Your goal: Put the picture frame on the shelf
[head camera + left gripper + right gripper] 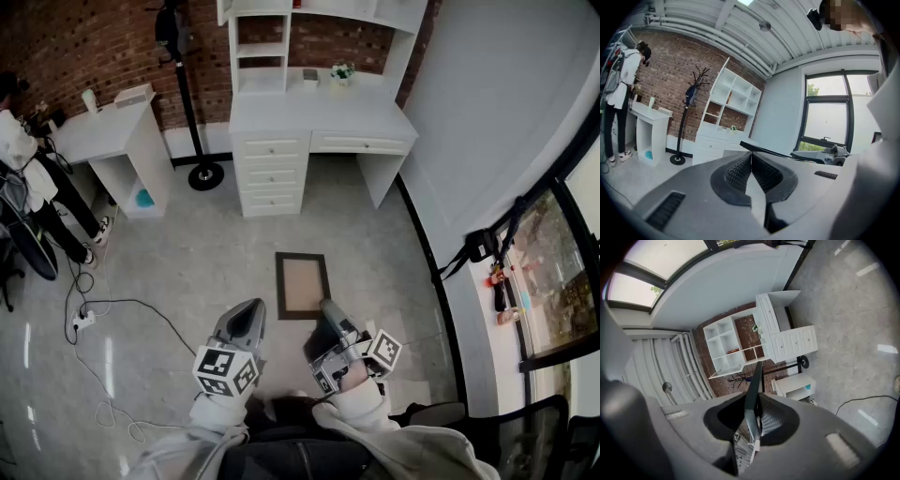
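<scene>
The picture frame (302, 285), dark-edged with a tan centre, hangs flat above the floor in the head view. My right gripper (329, 311) is shut on its near right edge. The right gripper view shows the frame edge-on (753, 380), pinched between the pads of the right gripper (756, 414). My left gripper (250, 317) hovers beside the frame's left, shut and holding nothing, its pads touching (751, 164). The frame's dark edge (771, 151) also crosses the left gripper view. The white shelf unit (319, 37) stands on a white desk (323, 117) by the brick wall ahead.
A black coat stand (190, 103) and a small white desk (112, 131) stand left of the shelf desk. A person (23, 178) stands at the far left. A cable (122, 309) trails across the floor. A curved wall and window (553, 272) run along the right.
</scene>
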A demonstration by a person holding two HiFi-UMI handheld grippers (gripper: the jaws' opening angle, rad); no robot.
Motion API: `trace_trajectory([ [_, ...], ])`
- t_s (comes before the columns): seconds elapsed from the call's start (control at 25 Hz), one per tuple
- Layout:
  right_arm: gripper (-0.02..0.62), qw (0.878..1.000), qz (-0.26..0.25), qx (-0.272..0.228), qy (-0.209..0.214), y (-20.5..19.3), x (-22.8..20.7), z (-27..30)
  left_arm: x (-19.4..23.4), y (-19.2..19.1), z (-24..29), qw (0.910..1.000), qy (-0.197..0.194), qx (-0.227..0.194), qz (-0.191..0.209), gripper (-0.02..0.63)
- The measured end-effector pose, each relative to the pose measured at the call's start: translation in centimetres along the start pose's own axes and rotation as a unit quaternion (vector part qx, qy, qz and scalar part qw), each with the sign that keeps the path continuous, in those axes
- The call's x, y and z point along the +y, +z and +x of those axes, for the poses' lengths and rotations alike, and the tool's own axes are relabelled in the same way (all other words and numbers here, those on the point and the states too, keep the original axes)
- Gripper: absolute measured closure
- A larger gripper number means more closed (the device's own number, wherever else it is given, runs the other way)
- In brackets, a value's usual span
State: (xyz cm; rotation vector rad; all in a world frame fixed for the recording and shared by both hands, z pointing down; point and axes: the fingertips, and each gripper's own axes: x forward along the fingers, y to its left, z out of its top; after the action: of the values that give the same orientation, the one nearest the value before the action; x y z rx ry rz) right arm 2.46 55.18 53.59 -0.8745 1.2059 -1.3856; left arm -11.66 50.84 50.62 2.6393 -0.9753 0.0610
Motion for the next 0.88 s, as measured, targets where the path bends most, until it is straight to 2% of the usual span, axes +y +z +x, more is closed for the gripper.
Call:
trace_trajectory([
  [0.2,0.529,1.000,-0.009,-0.023,-0.007,-4.7,0.3,0.5,3.4,1.9,-5.1,1.0000,-0.003,-0.001,0.008,0.601],
  [0.48,0.529,0.996,-0.086,-0.039,-0.006,-11.3,0.7,2.9,8.1,3.7,-8.5,0.9993,-0.035,-0.006,0.015,0.601],
  [0.56,0.531,0.990,-0.135,-0.041,-0.015,-13.0,1.0,3.7,8.8,4.1,-9.1,0.9987,-0.049,0.000,0.014,0.601],
  [0.6,0.531,0.983,-0.179,-0.042,-0.025,-13.7,1.3,4.1,9.0,4.4,-9.4,0.9983,-0.056,0.002,0.018,0.601],
  [0.64,0.531,0.970,-0.238,-0.042,-0.034,-14.4,1.9,4.5,9.1,4.7,-9.7,0.9978,-0.063,0.002,0.022,0.601],
  [0.72,0.531,0.931,-0.362,-0.036,-0.034,-16.3,3.4,5.9,9.5,5.3,-10.3,0.9969,-0.073,-0.001,0.029,0.601],
  [0.76,0.532,0.915,-0.400,-0.036,-0.038,-17.1,3.8,6.4,9.7,5.4,-10.5,0.9966,-0.076,-0.003,0.030,0.601],
  [0.8,0.532,0.905,-0.421,-0.039,-0.049,-17.6,3.7,6.6,9.9,5.4,-10.7,0.9965,-0.078,-0.004,0.029,0.601],
  [0.88,0.532,0.895,-0.440,-0.041,-0.064,-18.2,3.5,7.0,10.2,5.4,-10.9,0.9964,-0.081,-0.005,0.025,0.601],
])
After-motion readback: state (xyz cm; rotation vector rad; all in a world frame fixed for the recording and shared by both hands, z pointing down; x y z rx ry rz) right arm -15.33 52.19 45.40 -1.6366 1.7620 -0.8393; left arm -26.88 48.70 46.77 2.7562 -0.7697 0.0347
